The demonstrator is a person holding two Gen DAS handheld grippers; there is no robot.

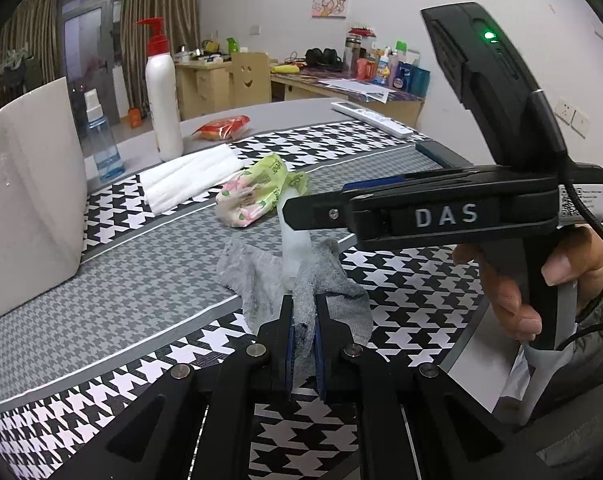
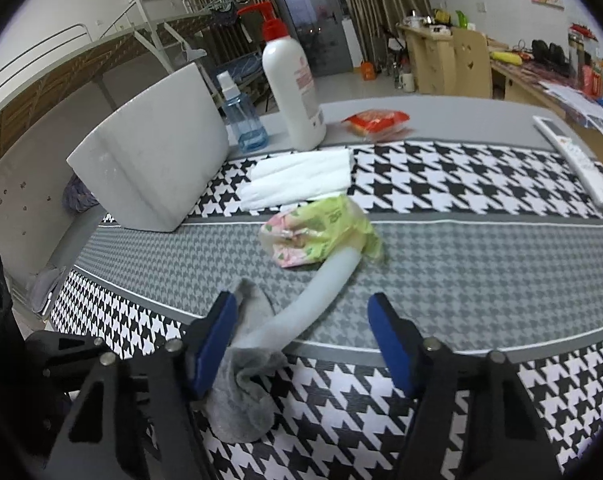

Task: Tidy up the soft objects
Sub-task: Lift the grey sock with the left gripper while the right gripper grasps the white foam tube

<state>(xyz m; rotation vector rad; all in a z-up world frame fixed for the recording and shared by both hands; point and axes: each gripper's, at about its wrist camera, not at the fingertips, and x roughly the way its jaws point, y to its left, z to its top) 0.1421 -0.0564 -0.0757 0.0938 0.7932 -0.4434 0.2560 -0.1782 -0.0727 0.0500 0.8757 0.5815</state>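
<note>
Gripped between the left gripper's [image 1: 303, 320] pressed-together fingers, the grey sock [image 1: 325, 280] lay bunched on the houndstooth mat. Ahead of them, the right gripper [image 2: 301, 320] stood spread astride the sock's white part, touching nothing; pinching it looked next.

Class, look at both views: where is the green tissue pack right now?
The green tissue pack lies mid-table on the grey strip, just in front of the folded white towels.
</note>
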